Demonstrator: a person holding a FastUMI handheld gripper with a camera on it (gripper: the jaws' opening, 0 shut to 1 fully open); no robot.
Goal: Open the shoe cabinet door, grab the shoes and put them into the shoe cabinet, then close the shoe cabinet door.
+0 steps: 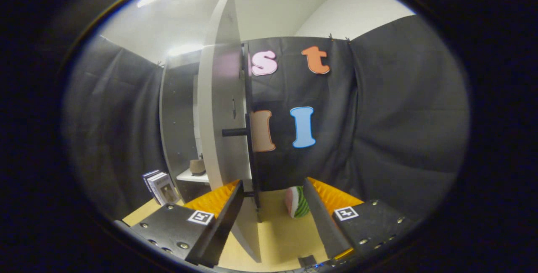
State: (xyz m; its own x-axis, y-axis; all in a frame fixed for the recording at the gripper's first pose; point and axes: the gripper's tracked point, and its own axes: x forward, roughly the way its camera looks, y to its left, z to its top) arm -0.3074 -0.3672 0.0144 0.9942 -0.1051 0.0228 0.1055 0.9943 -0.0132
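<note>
Tool: the tool had its two fingers spread well apart, gripping nothing, hovering low over the pale wooden floor.
Door edge: the tall white shoe cabinet door stood edge-on, its lower edge dropping into the gap between the fingers, closer to the left finger. Couldn't tell if that finger actually touched it.
Handle: a short dark peg-like handle stuck out of the door about halfway up, pointing sideways.
Ball thing: a small rounded object with pink, white and green stripes sat on the floor just ahead of the right finger, partly hidden by it. Too blurry to say what it was.
Books: a few upright light-coloured boxes or books stood on the floor left of the fingers, beside the cabinet.
Cabinet: beyond the door, the open white shoe cabinet showed a dim interior with a white shelf.
Shoe: a tan, brownish shoe-like lump sat on that shelf, inside the cabinet.
Backdrop: black cloth wall behind everything.
</note>
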